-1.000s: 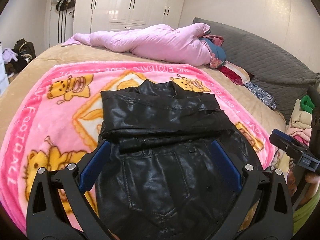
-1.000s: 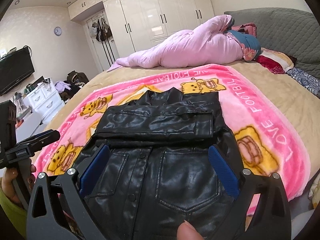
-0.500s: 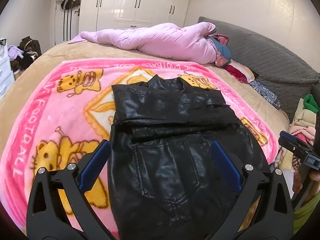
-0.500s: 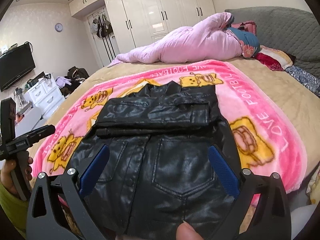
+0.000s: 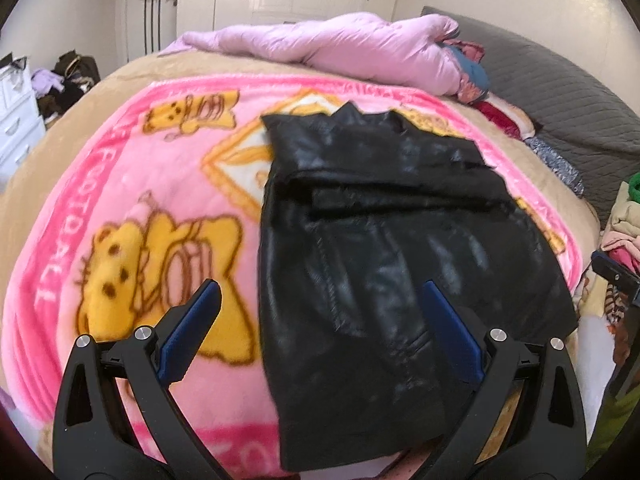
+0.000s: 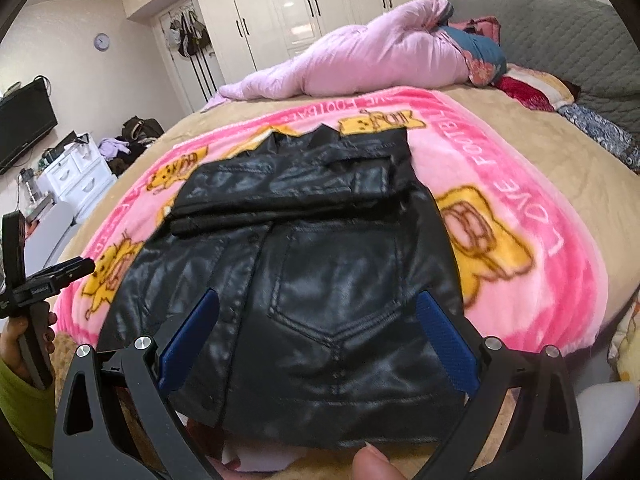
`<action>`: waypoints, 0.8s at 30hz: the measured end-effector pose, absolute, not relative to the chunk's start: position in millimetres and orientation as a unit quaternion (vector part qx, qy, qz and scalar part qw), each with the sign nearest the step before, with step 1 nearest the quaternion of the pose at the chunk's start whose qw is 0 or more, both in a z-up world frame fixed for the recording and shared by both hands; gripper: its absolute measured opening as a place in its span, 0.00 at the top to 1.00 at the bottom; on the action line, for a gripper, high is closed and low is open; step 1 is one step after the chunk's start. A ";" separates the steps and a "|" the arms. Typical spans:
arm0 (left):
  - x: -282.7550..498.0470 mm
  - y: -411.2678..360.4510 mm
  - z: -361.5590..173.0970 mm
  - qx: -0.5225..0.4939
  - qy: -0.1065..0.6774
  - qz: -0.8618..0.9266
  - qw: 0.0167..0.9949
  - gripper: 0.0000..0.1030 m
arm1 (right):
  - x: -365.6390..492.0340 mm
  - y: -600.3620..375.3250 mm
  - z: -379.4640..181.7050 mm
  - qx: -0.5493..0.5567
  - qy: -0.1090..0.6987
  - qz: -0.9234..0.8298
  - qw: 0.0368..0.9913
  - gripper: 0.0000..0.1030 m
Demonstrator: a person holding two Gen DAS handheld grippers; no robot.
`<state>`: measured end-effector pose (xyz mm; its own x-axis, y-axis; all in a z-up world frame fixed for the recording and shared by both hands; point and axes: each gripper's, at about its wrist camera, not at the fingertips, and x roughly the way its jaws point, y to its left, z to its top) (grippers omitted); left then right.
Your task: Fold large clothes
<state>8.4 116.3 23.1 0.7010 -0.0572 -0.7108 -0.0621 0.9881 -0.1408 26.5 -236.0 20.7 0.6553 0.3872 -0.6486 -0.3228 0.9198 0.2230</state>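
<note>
A black leather jacket (image 5: 384, 240) lies flat on a pink cartoon blanket (image 5: 132, 216), its sleeves folded across the upper half. It also shows in the right wrist view (image 6: 312, 272). My left gripper (image 5: 320, 292) is open and empty, hovering over the jacket's lower left edge. My right gripper (image 6: 316, 300) is open and empty above the jacket's lower hem, over a stitched pocket. The left gripper's body shows at the left edge of the right wrist view (image 6: 36, 284).
A rolled pink quilt (image 5: 340, 48) lies across the far side of the bed. A grey headboard (image 5: 560, 96) and pillows (image 6: 532, 88) are at the right. White wardrobes (image 6: 320, 4) stand behind. A white dresser (image 6: 76, 172) and TV (image 6: 24, 124) are at the left.
Both grippers moved lower and closer to the jacket's bottom hem. The left gripper's view shifted left, so the jacket now sits right of centre. The jacket itself has not moved.
</note>
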 end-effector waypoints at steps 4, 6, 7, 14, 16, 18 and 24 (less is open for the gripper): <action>1.6 126.2 7.7 -0.085 0.401 0.009 0.912 0.09 | 25.8 -246.0 5.7 0.045 0.386 0.185 0.903 0.04; -2.4 131.5 -0.2 -0.094 0.409 0.012 0.908 0.09 | 26.0 -251.7 -3.3 0.046 0.398 0.177 0.899 0.04; -4.2 134.0 -3.6 -0.099 0.412 0.013 0.906 0.09 | 26.1 -253.6 -6.2 0.047 0.401 0.175 0.898 0.04; -13.5 134.7 -19.7 -0.107 0.431 0.008 0.896 0.09 | 25.6 -275.9 -29.5 0.053 0.426 0.154 0.890 0.04; -15.8 132.5 -24.0 -0.108 0.436 0.002 0.893 0.09 | 25.0 -282.1 -35.3 0.055 0.431 0.148 0.888 0.04; -17.2 130.4 -29.1 -0.111 0.442 -0.003 0.890 0.09 | 24.5 -288.4 -41.2 0.058 0.437 0.146 0.886 0.04; -18.7 123.2 -44.5 -0.113 0.464 -0.021 0.878 0.09 | 24.7 -298.4 -56.4 0.066 0.451 0.172 0.873 0.05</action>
<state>-18.7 123.2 -44.5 0.5681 -0.1422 -0.8106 -0.0670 0.9737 -0.2177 24.7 -298.4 -56.4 0.5344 0.3597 -0.7649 -0.2414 0.9322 0.2697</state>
